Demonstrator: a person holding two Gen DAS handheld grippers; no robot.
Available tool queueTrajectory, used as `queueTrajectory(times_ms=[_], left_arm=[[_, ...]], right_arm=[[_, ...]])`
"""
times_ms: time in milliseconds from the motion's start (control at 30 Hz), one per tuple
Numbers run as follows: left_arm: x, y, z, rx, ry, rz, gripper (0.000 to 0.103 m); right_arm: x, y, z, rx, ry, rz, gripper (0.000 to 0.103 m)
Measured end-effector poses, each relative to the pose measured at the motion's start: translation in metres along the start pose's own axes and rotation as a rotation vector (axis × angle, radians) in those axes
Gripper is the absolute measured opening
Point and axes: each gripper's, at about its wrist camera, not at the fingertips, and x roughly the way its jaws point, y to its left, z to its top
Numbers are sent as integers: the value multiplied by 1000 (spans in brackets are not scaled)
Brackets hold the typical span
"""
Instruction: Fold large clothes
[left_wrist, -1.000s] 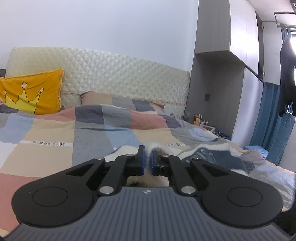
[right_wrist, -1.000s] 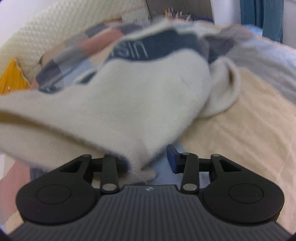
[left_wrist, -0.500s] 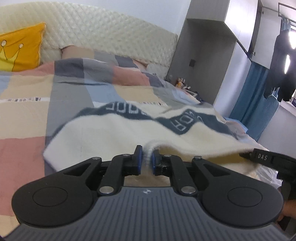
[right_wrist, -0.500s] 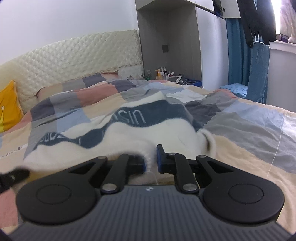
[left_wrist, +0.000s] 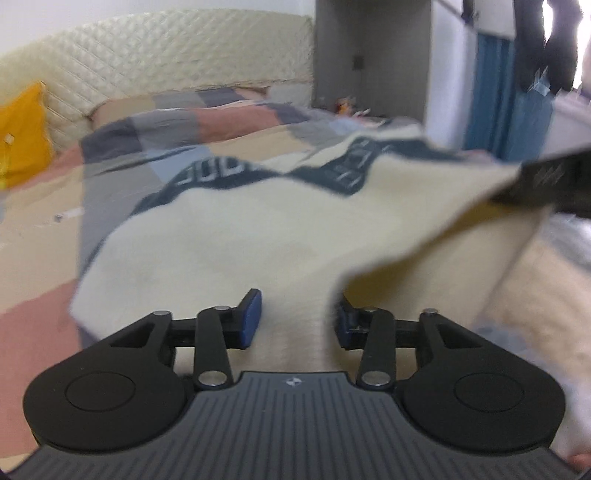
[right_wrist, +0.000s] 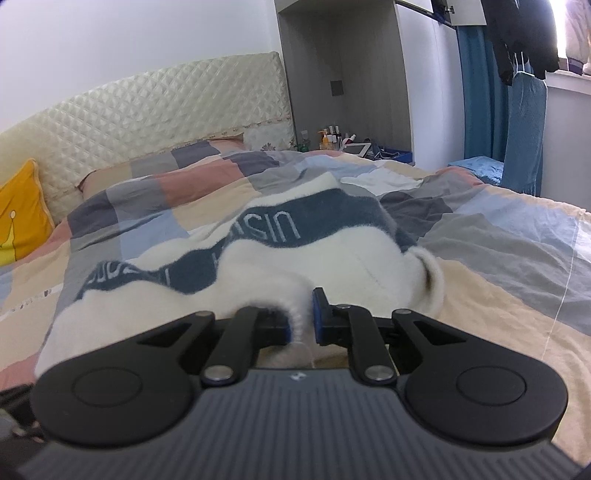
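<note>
The left gripper (left_wrist: 297, 319) is opening, the cream sweater (left_wrist: 258, 236) loose between its pads (view blurred); the right gripper (right_wrist: 300, 317) pinches the sweater's near hem on the patchwork quilt (right_wrist: 498, 240).

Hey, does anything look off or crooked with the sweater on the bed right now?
Yes. The cream sweater lies bunched and uneven on the patchwork duvet: its navy lettered band runs wavy, and a sleeve curls at one side. The right gripper pinches its hem; the left gripper's jaws are opening.
</note>
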Motion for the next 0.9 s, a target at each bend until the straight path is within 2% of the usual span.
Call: queueTrajectory(times_ms=[67, 167, 267, 367, 467, 633, 700, 900], left_arm=[[4, 3, -2, -2, -1, 30, 29], [2, 11, -1, -42, -20, 38, 19], [-7, 16, 3, -78, -72, 59, 15], [-20, 22, 10, -121, -140, 73, 12], [-36, 30, 22, -182, -216, 56, 10], [-61, 41, 36, -267, -303, 26, 10], [-68, 44, 38, -283, -312, 18, 10], [-84, 54, 41, -332, -340, 20, 10]], right_arm=[[0, 0, 0, -1, 0, -1, 14], [0, -1, 0, -3, 2, -8, 14], [4, -4, 0, 13, 32, -19, 14], [12, -12, -3, 57, 108, -13, 16], [22, -14, -9, 70, 202, 5, 17], [33, -16, -20, 107, 336, 82, 18], [32, -16, -22, 117, 353, 102, 18], [13, -14, -21, 129, 331, 155, 19]])
